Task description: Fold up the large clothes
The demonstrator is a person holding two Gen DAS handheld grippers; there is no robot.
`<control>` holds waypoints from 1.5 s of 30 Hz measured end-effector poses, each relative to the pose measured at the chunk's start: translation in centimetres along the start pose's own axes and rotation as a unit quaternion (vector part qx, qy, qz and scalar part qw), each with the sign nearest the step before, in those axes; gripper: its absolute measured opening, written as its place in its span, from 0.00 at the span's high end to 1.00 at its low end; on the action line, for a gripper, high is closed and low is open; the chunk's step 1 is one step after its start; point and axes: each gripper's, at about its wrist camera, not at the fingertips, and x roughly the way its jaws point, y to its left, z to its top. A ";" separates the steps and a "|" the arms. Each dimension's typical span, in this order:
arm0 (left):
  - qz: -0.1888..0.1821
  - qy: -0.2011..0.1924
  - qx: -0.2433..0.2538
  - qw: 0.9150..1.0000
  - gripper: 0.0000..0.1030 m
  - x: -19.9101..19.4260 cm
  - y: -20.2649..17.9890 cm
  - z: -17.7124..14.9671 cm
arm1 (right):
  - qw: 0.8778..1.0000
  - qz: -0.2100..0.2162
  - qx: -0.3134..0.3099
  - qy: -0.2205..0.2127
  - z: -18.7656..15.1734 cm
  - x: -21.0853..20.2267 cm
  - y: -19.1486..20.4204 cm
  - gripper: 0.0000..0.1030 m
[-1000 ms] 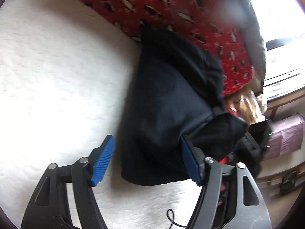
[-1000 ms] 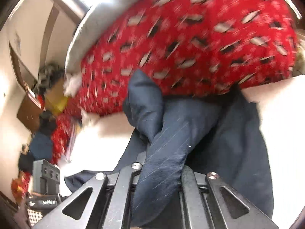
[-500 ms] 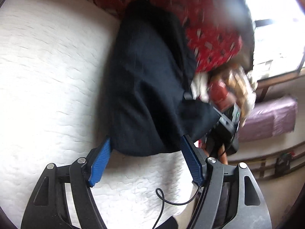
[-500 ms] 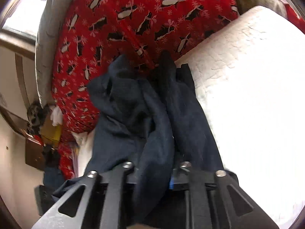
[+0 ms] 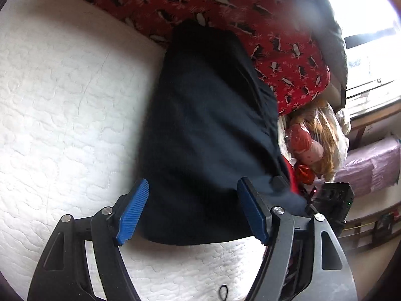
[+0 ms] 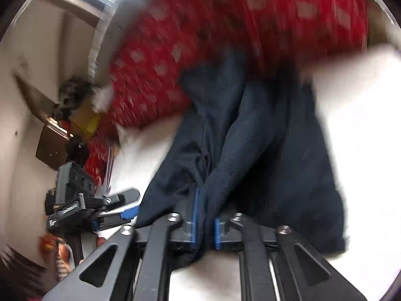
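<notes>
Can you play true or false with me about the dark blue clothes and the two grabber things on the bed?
1. The right hand-held gripper is pinching the dark navy garment. True.
2. The left hand-held gripper is squeezed shut on the garment. False: its jaws are wide open, with the garment's edge between them.
3. The garment lies on a white quilted mattress. True.
4. The red blanket has penguins on it. True.
5. The red blanket covers the whole garment. False: it lies beyond the garment's far end.
</notes>
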 end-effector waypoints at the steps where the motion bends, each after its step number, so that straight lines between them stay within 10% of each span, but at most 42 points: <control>1: 0.012 0.001 0.002 1.000 0.29 0.5 -0.1 0.0 | 1.000 -0.020 0.010 -0.007 0.1 -0.3 -1.4 0.97; 8: 0.084 0.058 0.029 0.994 0.29 5.6 -0.4 -0.2 | 0.994 -0.090 0.048 0.034 -1.2 1.6 -6.1 0.94; 16: 0.078 0.014 0.030 0.996 0.29 3.2 -0.3 3.3 | 0.989 -0.088 0.097 -0.075 5.5 -0.2 -3.7 0.26; 20: 0.089 0.015 0.022 0.996 0.29 4.9 -1.1 5.4 | 0.985 -0.142 0.100 -0.016 7.9 6.0 -3.0 0.27; 21: 0.089 0.013 0.027 0.996 0.29 5.4 -1.7 5.8 | 0.985 -0.147 0.093 -0.010 8.1 6.8 -2.8 0.41; 22: 0.087 0.010 0.031 0.996 0.29 5.5 -1.8 5.9 | 0.989 -0.132 0.070 -0.006 8.4 7.6 -2.3 0.94; 24: 0.085 0.001 0.037 0.996 0.29 5.6 -2.0 6.2 | 0.991 -0.128 0.025 -0.037 8.6 7.1 -1.2 0.98; 32: 0.069 0.031 -0.010 0.997 0.25 9.0 -0.1 5.9 | 0.978 -0.143 0.146 -0.040 4.8 7.4 -10.1 1.00; 34: 0.083 0.025 -0.001 0.996 0.25 8.4 -0.5 5.8 | 0.978 -0.146 0.141 -0.039 5.4 6.5 -9.5 0.85; 41: 0.082 -0.011 0.017 0.996 0.27 4.8 -1.5 2.5 | 0.995 -0.056 -0.004 -0.088 3.1 -0.7 -1.7 0.68; 45: 0.121 0.002 0.021 0.992 0.24 6.7 -1.1 0.6 | 0.982 -0.158 -0.105 -0.010 -1.4 1.8 -0.7 0.60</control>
